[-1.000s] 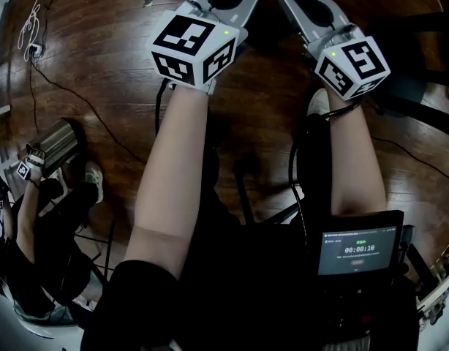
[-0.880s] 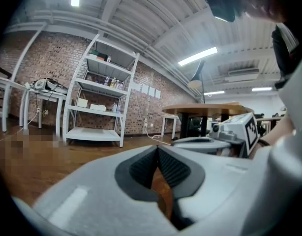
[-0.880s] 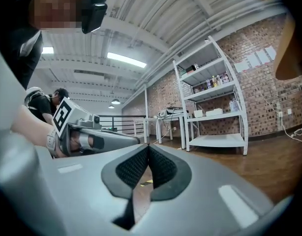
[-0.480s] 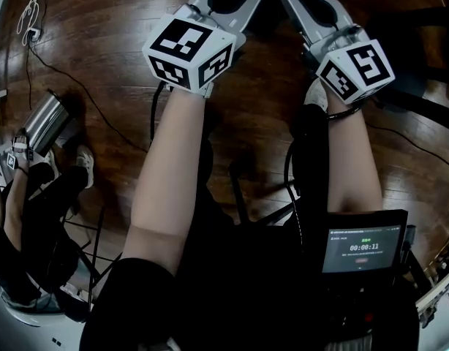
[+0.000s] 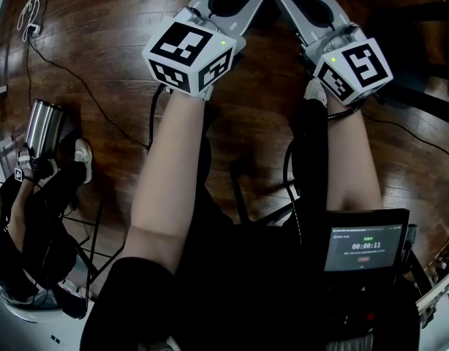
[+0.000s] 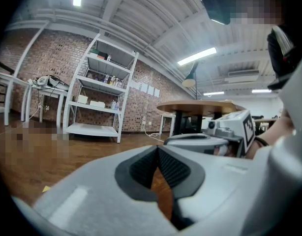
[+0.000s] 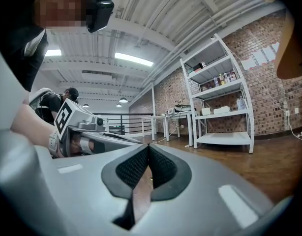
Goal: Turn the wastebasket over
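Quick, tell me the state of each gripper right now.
Left gripper: closed, jaw tips together, holding nothing.
Right gripper: closed, jaw tips together, holding nothing.

Glossy dark wood on the floor [image 5: 100, 35], streaked with reflections at the upper left of the head view. Smooth matt grey plastic on the left gripper [image 6: 158, 148] and right gripper [image 7: 148, 146]; black, ribbed, rubbery-looking pads [image 6: 143, 169]. Matt white marker cube [image 5: 191, 53] with black print. Shines like brushed steel: cylinder [image 5: 42, 123] at the left edge. Rough red brick wall [image 6: 52, 58], smooth white-painted shelving [image 6: 99, 82], pale wood tabletop [image 6: 205, 106]. Matt black cloth [image 5: 232, 284] low in the head view.
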`<state>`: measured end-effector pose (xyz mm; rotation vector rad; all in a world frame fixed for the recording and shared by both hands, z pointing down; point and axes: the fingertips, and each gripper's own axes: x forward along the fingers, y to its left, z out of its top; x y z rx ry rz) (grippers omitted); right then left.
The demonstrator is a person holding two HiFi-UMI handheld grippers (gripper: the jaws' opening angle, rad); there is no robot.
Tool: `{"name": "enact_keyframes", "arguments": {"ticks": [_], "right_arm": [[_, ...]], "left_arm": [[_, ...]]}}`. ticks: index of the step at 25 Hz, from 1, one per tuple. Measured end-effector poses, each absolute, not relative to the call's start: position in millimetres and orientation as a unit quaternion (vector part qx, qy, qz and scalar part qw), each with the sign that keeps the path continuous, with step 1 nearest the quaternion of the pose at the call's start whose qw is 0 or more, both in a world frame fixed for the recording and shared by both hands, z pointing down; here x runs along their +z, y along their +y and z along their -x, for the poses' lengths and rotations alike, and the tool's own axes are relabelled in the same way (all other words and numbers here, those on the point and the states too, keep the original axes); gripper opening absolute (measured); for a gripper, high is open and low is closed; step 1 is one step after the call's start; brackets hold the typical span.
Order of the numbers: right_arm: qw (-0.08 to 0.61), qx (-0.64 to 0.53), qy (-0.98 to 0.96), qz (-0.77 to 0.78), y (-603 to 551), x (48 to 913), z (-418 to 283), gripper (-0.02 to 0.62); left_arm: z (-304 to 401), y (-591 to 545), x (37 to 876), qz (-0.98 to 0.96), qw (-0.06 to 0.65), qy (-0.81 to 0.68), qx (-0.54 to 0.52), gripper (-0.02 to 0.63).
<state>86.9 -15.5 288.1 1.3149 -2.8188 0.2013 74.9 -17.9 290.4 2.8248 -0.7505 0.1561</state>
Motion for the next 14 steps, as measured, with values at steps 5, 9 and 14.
{"name": "enact_keyframes", "arguments": {"ticks": [5,9,14], "right_arm": [[0.011,0.063,-0.907,-0.416,-11.9,289.4,-84.2,0.009],[0.01,0.064,-0.908,-0.415,-10.7,290.1,-84.3,0.009],[0.015,0.066,-0.909,-0.411,-11.1,292.8,-81.7,0.009]], "left_arm": [[-72.4,-17.0,291.5,-0.958,0.109,-0.259,0.053,0.003],[-73.0,-16.2,291.4,-0.958,0.109,-0.262,0.052,0.003],[-74.4,-16.7,289.6,-0.957,0.123,-0.259,0.042,0.003]]}}
